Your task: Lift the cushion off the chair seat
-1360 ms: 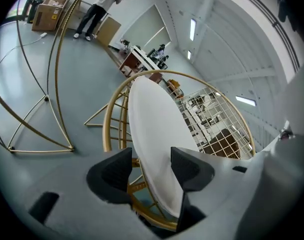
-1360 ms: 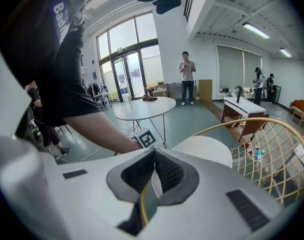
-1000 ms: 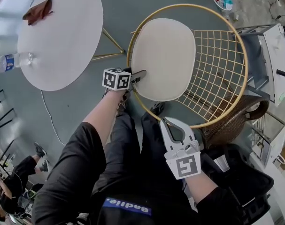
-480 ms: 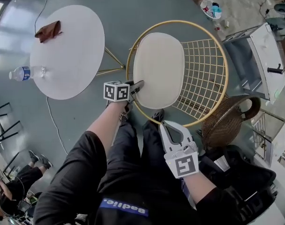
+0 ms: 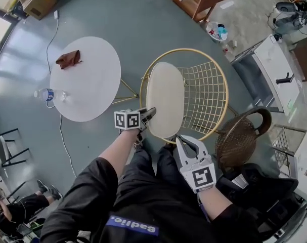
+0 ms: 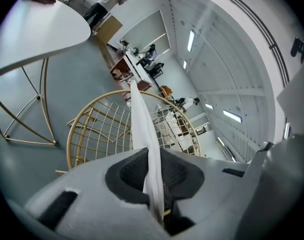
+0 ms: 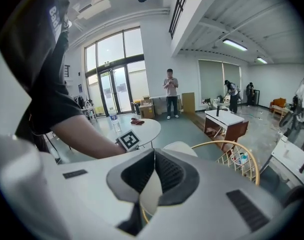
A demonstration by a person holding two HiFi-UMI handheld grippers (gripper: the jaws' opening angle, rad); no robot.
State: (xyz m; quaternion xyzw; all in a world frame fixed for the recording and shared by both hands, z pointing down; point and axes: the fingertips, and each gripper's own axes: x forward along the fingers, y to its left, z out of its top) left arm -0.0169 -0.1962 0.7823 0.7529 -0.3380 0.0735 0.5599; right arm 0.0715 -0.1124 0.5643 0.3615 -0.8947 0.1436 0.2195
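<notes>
Right gripper (image 7: 154,159) clamped on cream cushion (image 7: 151,193) edge, gold wire chair (image 7: 225,143) beyond, round white table (image 7: 144,127) behind.

Bright, even indoor light, with a strong fisheye bend in every view.
Tall windows (image 7: 111,69) and ceiling strip lights (image 7: 235,44) give soft light. The floor (image 5: 118,14) shows a pale sheen toward the left, and shadows near the round bench (image 5: 87,85) are faint. Both gripper views fade to black at the corners and straight lines bow near the edges. The cushion (image 6: 141,129), close to the lens, looks soft. The head view is sharp.
</notes>
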